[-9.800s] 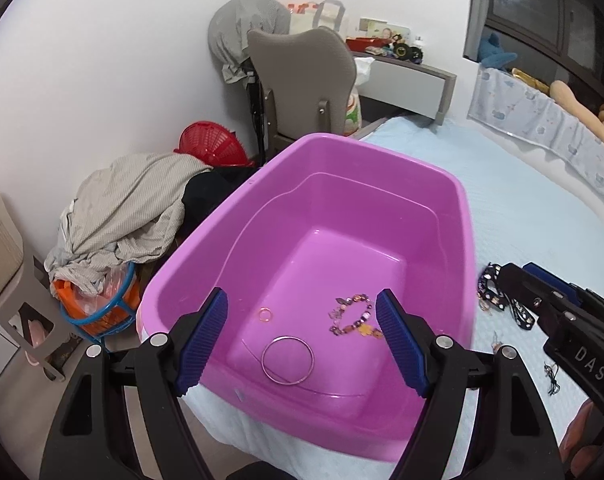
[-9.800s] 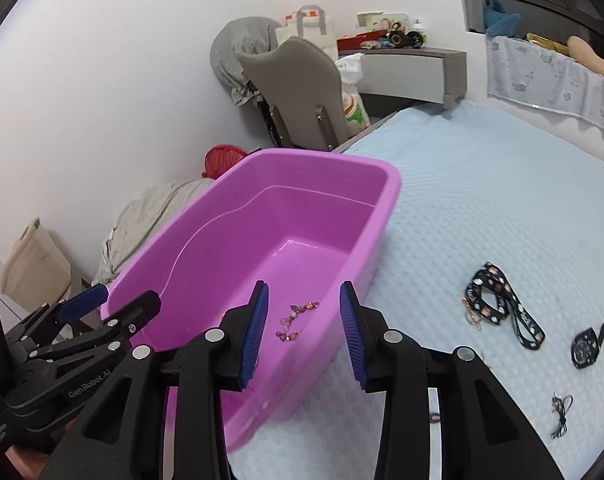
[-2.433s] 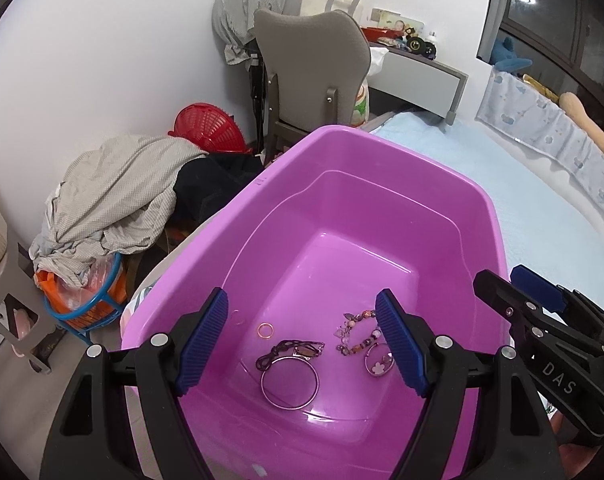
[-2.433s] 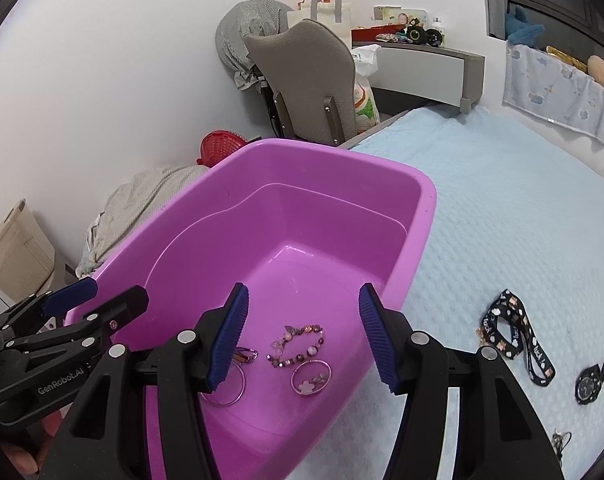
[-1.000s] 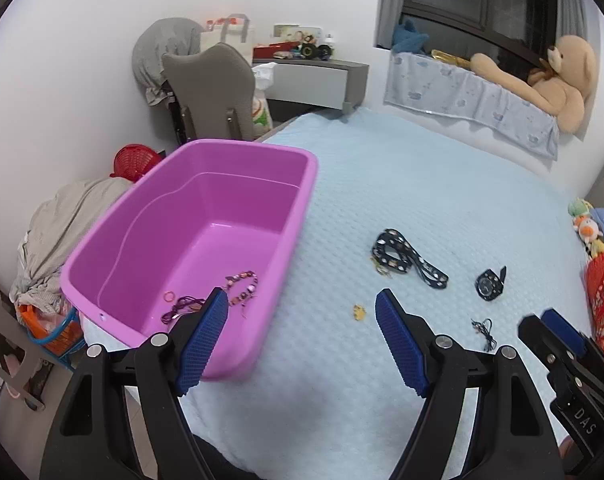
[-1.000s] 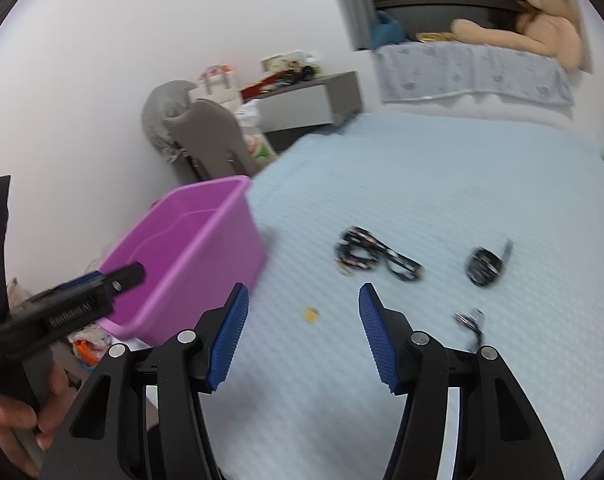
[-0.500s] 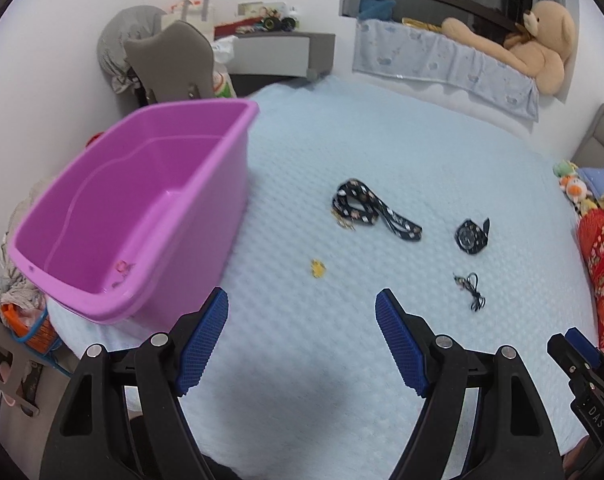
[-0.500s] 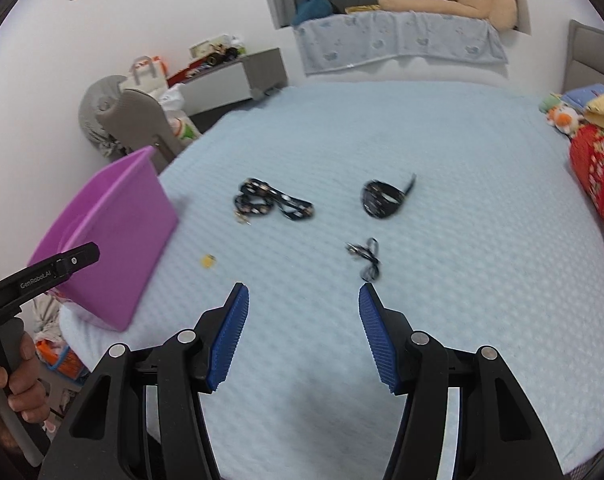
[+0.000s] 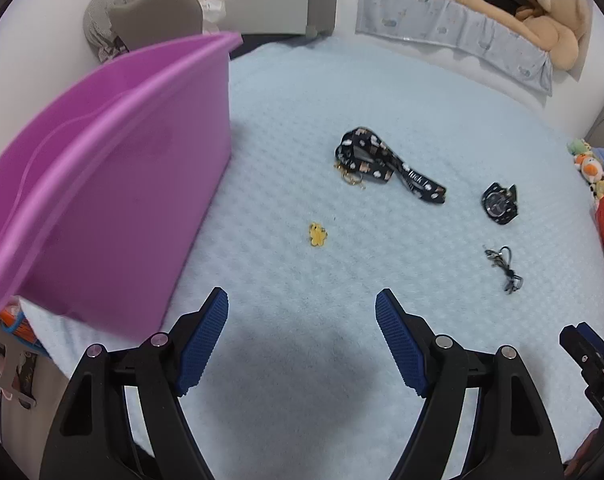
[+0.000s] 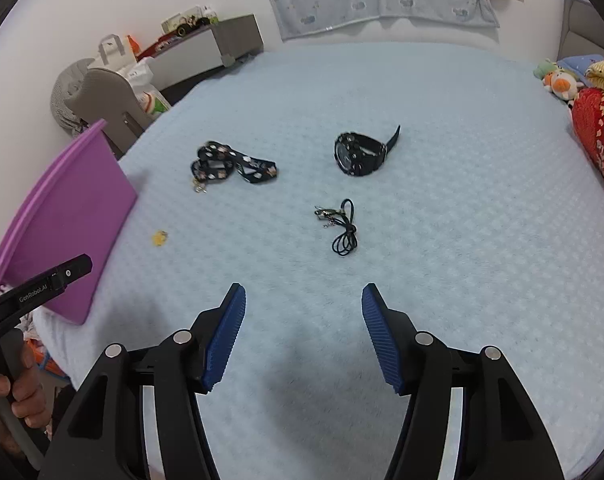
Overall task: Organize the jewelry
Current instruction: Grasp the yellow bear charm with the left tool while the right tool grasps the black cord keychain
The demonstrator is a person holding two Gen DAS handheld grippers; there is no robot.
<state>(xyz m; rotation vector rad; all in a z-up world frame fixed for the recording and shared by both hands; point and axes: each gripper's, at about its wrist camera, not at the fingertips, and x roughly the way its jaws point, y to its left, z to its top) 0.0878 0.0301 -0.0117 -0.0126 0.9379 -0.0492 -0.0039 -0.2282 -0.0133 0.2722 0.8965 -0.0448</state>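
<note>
Jewelry spread on a pale blue bed cover (image 9: 382,80), positions given from the purple tub (image 9: 102,152) at the bed's left edge. Small yellow charm (image 9: 317,234): on the cover just beside the tub's right wall, not touching it. Black patterned strap (image 9: 386,164) with gold rings at one end: farther right of the tub, beyond the charm. Black watch (image 10: 358,152): well to the right of the tub, past the strap. Coiled black cord (image 10: 340,228) with a small metal clasp: well apart from the tub, nearer the camera than the watch. Left gripper (image 9: 302,340): blue-padded fingers spread wide, nothing between them, above bare cover right of the tub's near corner. Right gripper (image 10: 304,332): jaws have just been opening, nothing between them, above bare cover short of the cord. A hand (image 10: 14,404) holds the left gripper's handle, below the tub.
</note>
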